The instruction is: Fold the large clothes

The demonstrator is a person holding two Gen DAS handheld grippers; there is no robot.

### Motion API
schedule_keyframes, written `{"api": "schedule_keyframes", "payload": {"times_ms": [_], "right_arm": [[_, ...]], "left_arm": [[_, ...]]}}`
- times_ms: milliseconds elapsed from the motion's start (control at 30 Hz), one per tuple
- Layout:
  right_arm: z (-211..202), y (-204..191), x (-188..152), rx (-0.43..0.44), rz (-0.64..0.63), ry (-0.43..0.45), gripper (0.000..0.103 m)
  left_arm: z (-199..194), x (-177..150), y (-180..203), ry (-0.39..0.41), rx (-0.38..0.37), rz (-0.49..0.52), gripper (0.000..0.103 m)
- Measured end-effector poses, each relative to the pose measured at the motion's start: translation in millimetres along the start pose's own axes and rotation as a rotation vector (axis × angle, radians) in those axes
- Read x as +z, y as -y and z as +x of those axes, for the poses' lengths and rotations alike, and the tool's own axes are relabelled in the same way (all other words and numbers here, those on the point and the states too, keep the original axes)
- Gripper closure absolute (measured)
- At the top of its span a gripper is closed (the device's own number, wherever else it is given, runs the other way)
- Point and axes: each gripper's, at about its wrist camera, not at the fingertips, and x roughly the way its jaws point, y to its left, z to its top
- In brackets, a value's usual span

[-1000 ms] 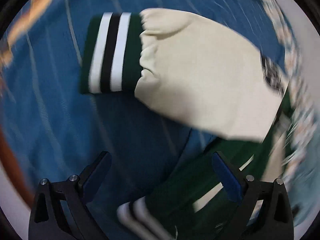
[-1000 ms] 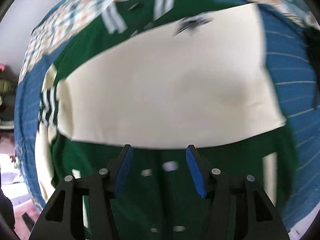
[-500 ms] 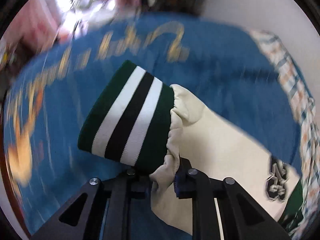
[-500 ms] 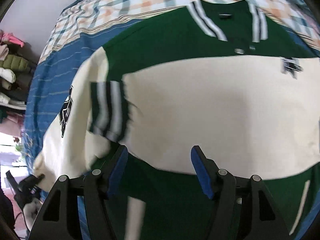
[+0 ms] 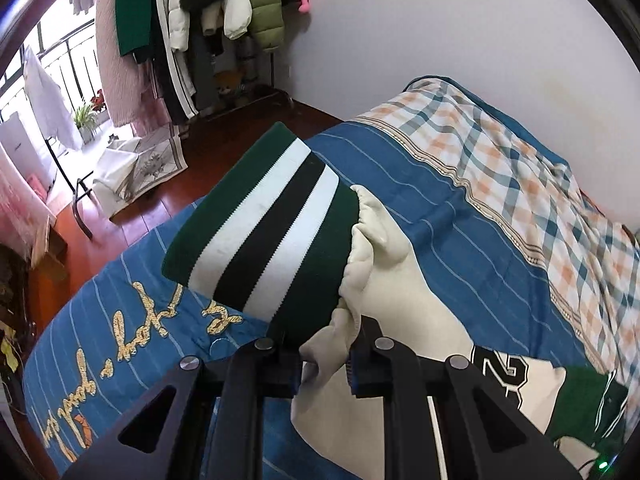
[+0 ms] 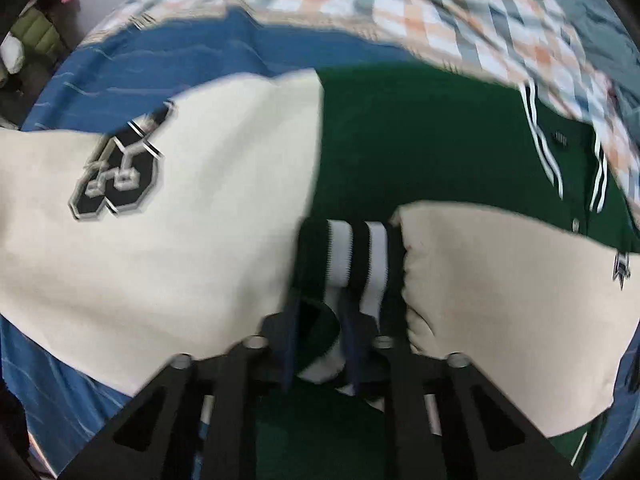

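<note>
Having snapped shut within the last second, the left gripper (image 5: 324, 360) pinched one cream sleeve (image 5: 384, 280) and the right gripper (image 6: 328, 344) the other striped cuff (image 6: 352, 264), readying the jacket (image 6: 420, 140) on the bed (image 5: 400, 184) for folding.

Home bedroom: bed (image 5: 460, 208), hanging coats (image 5: 224, 4).

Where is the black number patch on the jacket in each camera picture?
Left wrist: the number patch sits low on the right, on the cream sleeve, right of the left claw.
Right wrist: the number patch is upper left, on the cream sleeve.
Shared landmark: the checked blanket on the bed.
</note>
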Motion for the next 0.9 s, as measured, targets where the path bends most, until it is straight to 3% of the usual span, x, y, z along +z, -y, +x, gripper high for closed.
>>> {"api": "schedule_keyframes", "payload": {"times_ms": [67, 133, 200, 267, 333, 367, 400, 433, 567, 667, 700, 733, 900], "right_arm": [[-12.9, -8.8, 2.9, 0.054, -0.033, 0.033, 0.103], [-20.4, -20.5, 3.5, 0.162, -0.067, 0.037, 0.103], [-20.4, -41.5, 1.1, 0.152, -0.168, 0.024, 0.103], [-28.9, -44.3, -1.8, 0.086, -0.196, 0.038, 0.099], [-41.6, -35.8, -14.3, -0.052, -0.263, 0.085, 0.066], [-44.2, -32.1, -20.4, -0.111, -0.284, 0.101, 0.034], [-44.7, -26.2, -30.2, -0.173, -0.310, 0.106, 0.019], [-41.0, -20.6, -39.4, -0.222, -0.334, 0.092, 0.019], [-9.3, -21.5, -55.6, -0.240, -0.459, 0.026, 0.019], [1.3, -31.7, -55.0, -0.289, -0.548, 0.068, 0.023], [6.9, -32.2, -51.8, -0.295, -0.550, 0.084, 0.060], [12.9, -31.5, -48.0, -0.280, -0.534, 0.080, 0.081], [9.0, -33.4, -35.5, -0.216, -0.477, 0.125, 0.086]], "left_arm": [[-4.3, -3.1, 5.3, 0.005, 0.006, 0.009, 0.090], [-8.5, -8.0, 7.9, 0.005, 0.013, 0.018, 0.090], [-15.3, -12.7, 10.4, 0.006, 0.025, 0.030, 0.090], [-23.3, -16.3, 13.7, 0.016, 0.038, 0.050, 0.090], [-36.1, -20.1, 16.1, 0.032, 0.041, 0.063, 0.090], [-40.8, -21.3, 17.8, 0.038, 0.040, 0.067, 0.090], [-44.7, -22.3, 18.8, 0.042, 0.041, 0.071, 0.090], [-49.4, -24.0, 21.9, 0.046, 0.041, 0.078, 0.090], [-57.4, -28.2, 30.6, 0.053, 0.047, 0.107, 0.090], [-56.9, -30.7, 38.0, 0.049, 0.047, 0.123, 0.090], [-56.1, -31.2, 40.7, 0.047, 0.048, 0.130, 0.090], [-55.8, -31.0, 43.2, 0.047, 0.049, 0.136, 0.090], [-61.2, -31.0, 50.8, 0.065, 0.050, 0.162, 0.090]]}}
